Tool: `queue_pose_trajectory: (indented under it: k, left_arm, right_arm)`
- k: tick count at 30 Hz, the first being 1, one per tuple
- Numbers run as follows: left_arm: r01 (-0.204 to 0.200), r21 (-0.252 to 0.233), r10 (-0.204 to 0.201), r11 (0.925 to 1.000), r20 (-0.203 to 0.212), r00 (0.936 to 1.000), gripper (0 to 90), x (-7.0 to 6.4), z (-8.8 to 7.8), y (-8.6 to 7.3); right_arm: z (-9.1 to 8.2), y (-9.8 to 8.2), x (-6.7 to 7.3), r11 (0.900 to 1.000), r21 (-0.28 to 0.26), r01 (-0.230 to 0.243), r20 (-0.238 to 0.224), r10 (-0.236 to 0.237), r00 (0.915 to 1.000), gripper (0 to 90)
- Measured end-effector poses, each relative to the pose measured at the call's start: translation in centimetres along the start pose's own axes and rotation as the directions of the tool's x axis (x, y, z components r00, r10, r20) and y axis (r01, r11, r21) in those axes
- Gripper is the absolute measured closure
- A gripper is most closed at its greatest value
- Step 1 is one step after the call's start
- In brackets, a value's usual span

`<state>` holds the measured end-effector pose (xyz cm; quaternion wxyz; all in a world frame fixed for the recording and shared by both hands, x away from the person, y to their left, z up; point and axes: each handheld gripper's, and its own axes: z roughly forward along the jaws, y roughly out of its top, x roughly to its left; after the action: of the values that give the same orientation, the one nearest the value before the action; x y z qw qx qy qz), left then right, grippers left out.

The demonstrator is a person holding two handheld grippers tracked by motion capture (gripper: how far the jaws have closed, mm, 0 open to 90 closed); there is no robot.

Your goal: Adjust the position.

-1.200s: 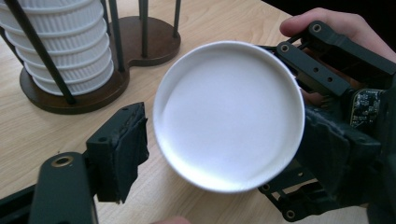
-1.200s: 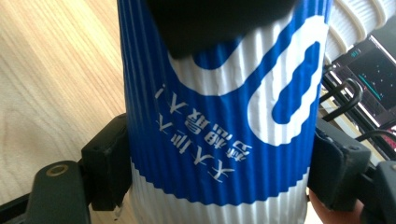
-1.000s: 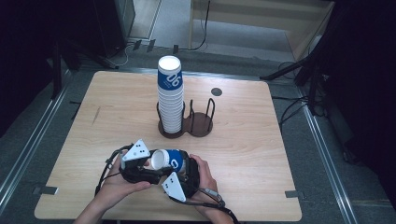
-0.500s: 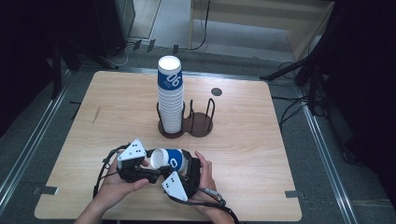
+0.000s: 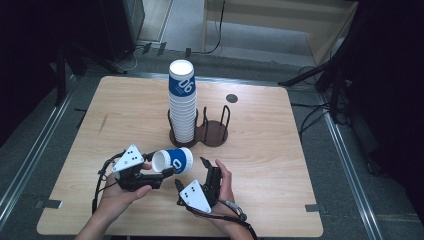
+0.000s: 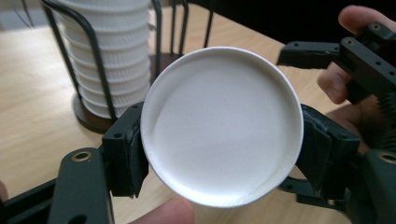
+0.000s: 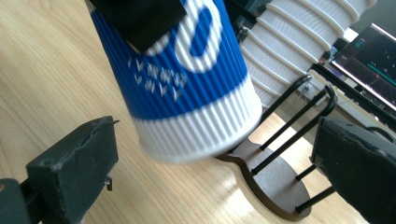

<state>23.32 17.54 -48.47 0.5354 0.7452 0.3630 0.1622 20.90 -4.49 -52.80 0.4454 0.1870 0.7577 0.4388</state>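
Since the earlier high view the right gripper (image 5: 189,176) has just been opening off the blue cup (image 5: 174,161), its jaws wide apart; the left gripper (image 6: 219,154) view shows that gripper clamped on the cup's rim, and the right gripper view shows the cup free, not yet stacked on the cup stack (image 5: 182,102).

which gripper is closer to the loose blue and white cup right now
Left. The left gripper is shut on the loose cup, its pads clamping the rim end. The right gripper has just opened its jaws and sits beside the cup's base, not touching.
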Motion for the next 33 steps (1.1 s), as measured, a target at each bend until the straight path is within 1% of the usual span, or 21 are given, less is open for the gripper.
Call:
queue_pose_trajectory:
  k: [2,6,7,9,10,11,12,14,15,16,18,20,22,23,24,26,28,30,31,32,33]
  left_arm:
    - [-0.007,-0.012,0.007,0.9999,-0.005,1.0,28.0,0.1,-0.2,0.0]
    - [-0.019,-0.047,0.018,0.9987,-0.037,0.9992,28.1,0.2,-0.7,-0.1]
    - [-0.02,-0.053,0.018,0.9984,-0.036,0.9992,28.1,0.2,-0.9,-0.1]
    - [-0.028,-0.069,0.025,0.9972,-0.053,0.9983,28.1,0.3,-1.0,-0.2]
    - [-0.026,-0.087,0.021,0.9958,-0.057,0.9981,28.1,0.3,-1.1,-0.2]
    - [-0.023,-0.1,0.018,0.9948,-0.044,0.9988,28.1,0.4,-1.1,-0.3]
    - [-0.019,-0.107,0.015,0.9941,-0.036,0.9993,28.0,0.3,-1.2,-0.3]
    - [-0.03,-0.116,0.023,0.9928,-0.059,0.998,28.0,0.2,-1.3,-0.4]
    - [-0.025,-0.118,0.017,0.9928,-0.064,0.9978,28.1,0.2,-1.4,-0.4]
    - [-0.014,-0.119,0.007,0.9928,-0.061,0.9981,28.0,0.2,-1.5,-0.5]
    - [0.004,-0.137,-0.012,0.9906,-0.058,0.9982,28.0,0.2,-1.6,-0.7]
    - [0.017,-0.143,-0.026,0.9895,-0.06,0.9978,28.0,0.2,-1.8,-1.0]
    - [0.022,-0.157,-0.036,0.9874,-0.085,0.9957,27.9,0.2,-2.1,-1.1]
    - [0.025,-0.163,-0.043,0.9863,-0.107,0.9934,27.8,0.2,-2.2,-1.2]
    - [0.032,-0.172,-0.053,0.9846,-0.117,0.9918,27.8,0.2,-2.5,-1.1]
    - [0.05,-0.2,-0.075,0.9785,-0.117,0.9903,27.8,0.2,-2.9,-1.1]
    - [0.051,-0.223,-0.079,0.9735,-0.12,0.9896,27.9,0.3,-3.1,-1.0]
    - [0.066,-0.255,-0.096,0.9647,-0.106,0.9898,27.9,0.5,-3.1,-1.0]
    - [0.067,-0.268,-0.097,0.9612,-0.103,0.99,27.9,0.7,-3.1,-1.0]
    - [0.068,-0.283,-0.101,0.9568,-0.102,0.9896,27.8,0.8,-3.1,-1.1]
    - [0.072,-0.297,-0.107,0.9522,-0.102,0.9891,27.9,0.9,-3.1,-1.1]
  right_arm:
    - [-0.1,0.0,-0.2,1.0,0.0,-0.02,0.003,0.02,0.9998,0.5]
    - [-0.3,0.1,-0.6,0.998,-0.002,-0.064,0.003,0.065,0.9979,0.4]
    - [-0.4,0.1,-0.7,0.997,0.001,-0.081,0.003,0.081,0.9967,0.4]
    - [-0.4,0.0,-0.9,0.996,0.001,-0.09,0.005,0.09,0.9959,0.4]
    - [-0.4,0.0,-1.0,0.994,0.005,-0.108,0.005,0.108,0.9941,0.4]
    - [-0.5,-0.1,-1.1,0.994,0.007,-0.108,0.008,0.108,0.9942,0.4]
    - [-0.5,-0.1,-1.1,0.993,0.011,-0.118,0.012,0.118,0.993,0.4]
    - [-0.5,-0.2,-1.2,0.99,0.017,-0.139,0.013,0.139,0.9903,0.5]
    - [-0.6,-0.2,-1.3,0.988,0.017,-0.155,0.009,0.155,0.9879,0.5]
    - [-0.6,-0.2,-1.3,0.986,0.017,-0.165,0.011,0.165,0.9863,0.5]
    - [-0.7,-0.3,-1.2,0.983,0.023,-0.184,0.017,0.183,0.9829,0.6]
    - [-0.9,-0.4,-1.2,0.98,0.024,-0.197,0.02,0.197,0.9803,0.8]
    - [-1.1,-0.5,-1.1,0.978,0.031,-0.207,0.028,0.206,0.9781,0.9]
    - [-1.2,-0.5,-1.0,0.977,0.034,-0.21,0.033,0.209,0.9773,1.0]
    - [-1.3,-0.5,-0.9,0.976,0.036,-0.215,0.036,0.214,0.9761,1.1]
    - [-1.5,-0.4,-0.8,0.973,0.039,-0.229,0.04,0.228,0.9729,2.8]
    - [-1.6,-0.2,-0.8,0.972,0.036,-0.234,0.048,0.232,0.9715,4.2]
    - [-1.5,-0.1,-0.8,0.966,0.04,-0.254,0.053,0.252,0.9662,4.8]
    - [-1.4,0.0,-0.9,0.964,0.039,-0.262,0.07,0.259,0.9632,4.9]
    - [-1.3,0.0,-0.9,0.961,0.039,-0.273,0.084,0.269,0.9594,4.9]
    - [-1.3,0.1,-1.1,0.956,0.042,-0.292,0.086,0.288,0.9539,4.9]
